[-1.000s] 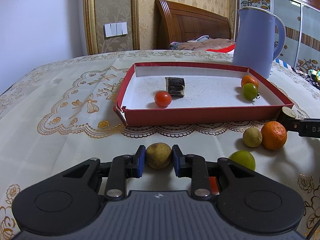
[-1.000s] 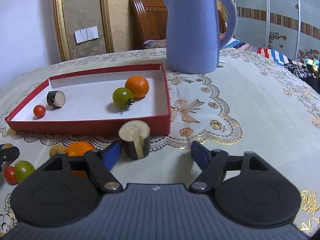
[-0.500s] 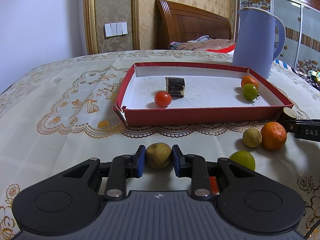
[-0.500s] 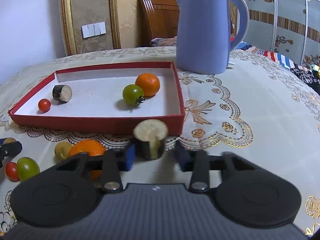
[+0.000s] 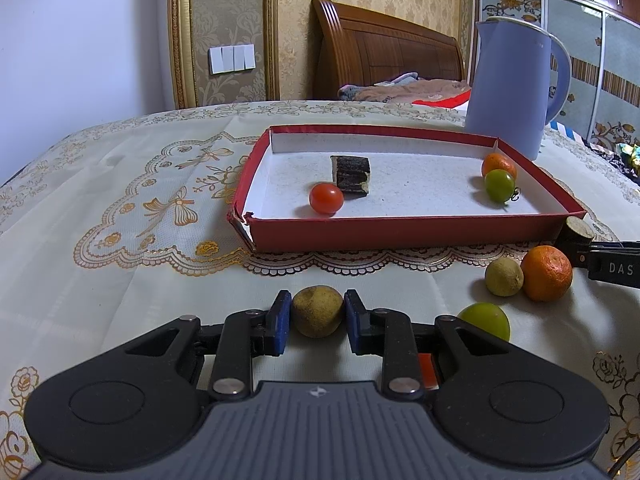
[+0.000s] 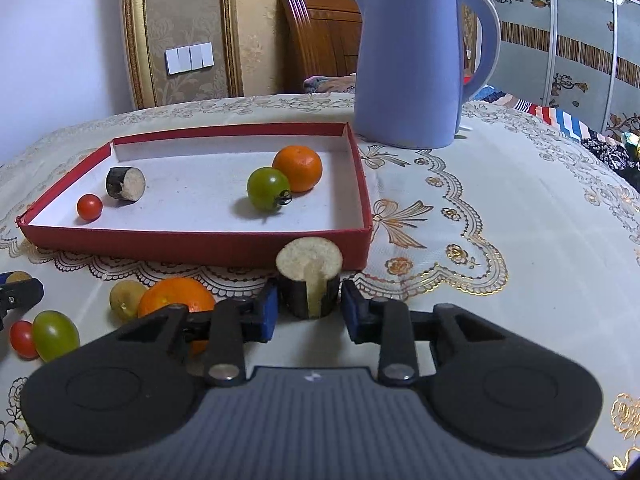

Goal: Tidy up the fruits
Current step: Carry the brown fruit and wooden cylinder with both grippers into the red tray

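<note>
Even indoor light; sharp focus; fisheye-bent edges.

Two oranges [image 6: 297, 168], two red tomatoes [image 6: 89, 207], two green tomatoes [image 6: 267, 189], two brownish fruits [image 5: 317, 311], two cut stalk pieces [image 6: 309, 276].

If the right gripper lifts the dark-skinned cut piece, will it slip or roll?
The cut piece is probably stiff; the right gripper has just closed on its curved skin, so it might twist. Its flat ends suggest it stands; laid sideways, it could roll.

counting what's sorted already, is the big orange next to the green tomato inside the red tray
Yes, the orange sits on the white floor of the red tray, touching the green tomato.
</note>
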### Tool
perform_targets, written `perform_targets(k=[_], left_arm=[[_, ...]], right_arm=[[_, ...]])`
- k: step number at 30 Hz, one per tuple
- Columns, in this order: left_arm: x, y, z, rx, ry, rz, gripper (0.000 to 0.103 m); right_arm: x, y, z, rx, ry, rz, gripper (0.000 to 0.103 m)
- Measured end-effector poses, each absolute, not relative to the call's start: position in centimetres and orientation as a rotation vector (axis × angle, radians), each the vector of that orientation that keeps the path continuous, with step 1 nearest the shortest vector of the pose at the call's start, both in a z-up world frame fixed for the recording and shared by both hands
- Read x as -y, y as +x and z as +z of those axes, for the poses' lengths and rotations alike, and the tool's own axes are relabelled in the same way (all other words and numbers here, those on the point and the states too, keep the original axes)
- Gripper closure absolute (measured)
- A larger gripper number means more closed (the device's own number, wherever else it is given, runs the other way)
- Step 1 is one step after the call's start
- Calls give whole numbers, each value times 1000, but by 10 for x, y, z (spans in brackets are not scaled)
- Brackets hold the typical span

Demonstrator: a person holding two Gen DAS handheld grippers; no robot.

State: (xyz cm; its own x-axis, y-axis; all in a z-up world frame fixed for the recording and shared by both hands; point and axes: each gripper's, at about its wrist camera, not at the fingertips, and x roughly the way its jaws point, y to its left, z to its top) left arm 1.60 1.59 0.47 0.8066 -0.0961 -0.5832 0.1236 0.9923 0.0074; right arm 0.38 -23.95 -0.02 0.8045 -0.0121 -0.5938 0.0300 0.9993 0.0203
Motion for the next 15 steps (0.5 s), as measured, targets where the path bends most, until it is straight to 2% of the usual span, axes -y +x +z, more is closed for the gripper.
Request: perform_targets(k=[15], left_arm=[[-19, 17, 4, -621, 28, -80, 76]], right_arm=[[241, 4, 1, -629, 46, -19, 74]])
